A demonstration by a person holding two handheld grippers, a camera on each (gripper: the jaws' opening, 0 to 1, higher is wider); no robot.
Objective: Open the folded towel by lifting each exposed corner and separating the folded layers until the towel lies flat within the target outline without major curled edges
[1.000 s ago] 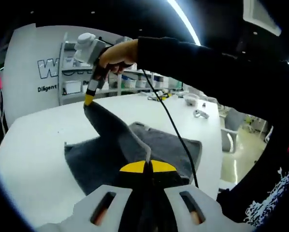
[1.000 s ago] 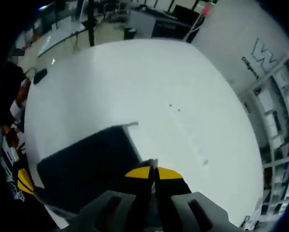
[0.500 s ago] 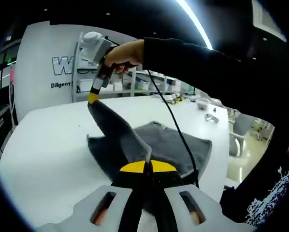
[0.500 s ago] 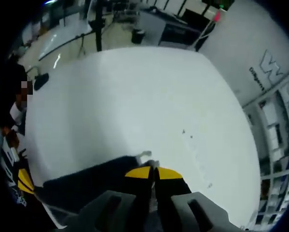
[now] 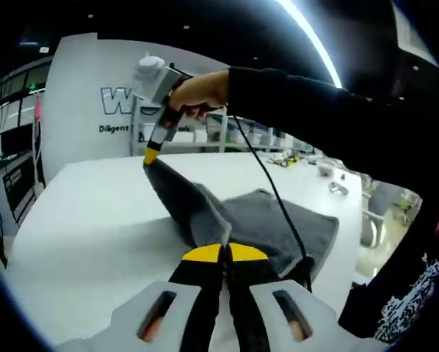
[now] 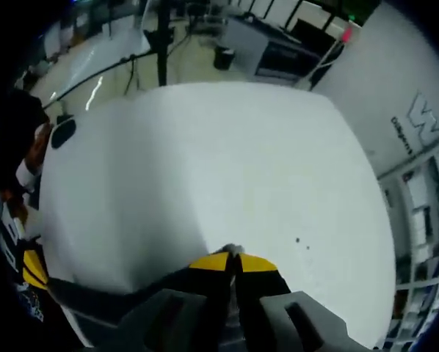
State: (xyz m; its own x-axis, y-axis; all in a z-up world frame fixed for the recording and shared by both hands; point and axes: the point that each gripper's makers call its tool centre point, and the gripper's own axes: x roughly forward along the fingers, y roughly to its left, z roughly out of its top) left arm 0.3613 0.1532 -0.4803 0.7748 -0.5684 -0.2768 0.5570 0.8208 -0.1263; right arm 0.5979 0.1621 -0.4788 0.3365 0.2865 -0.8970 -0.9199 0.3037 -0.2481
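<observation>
Holding grey towel (image 5: 278,227) stretched above white bench (image 5: 87,227), left gripper (image 5: 225,253) and right gripper (image 5: 153,155) fingers clamped on opposite corners to separate folded layers.

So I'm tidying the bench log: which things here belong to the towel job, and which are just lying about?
Part of the job:
- grey towel
- left claw, shut on a towel corner
- right claw, shut on another corner, lifted
- white table

Lying about:
- small metal piece on the table's far side
- black cable from the right claw
</observation>
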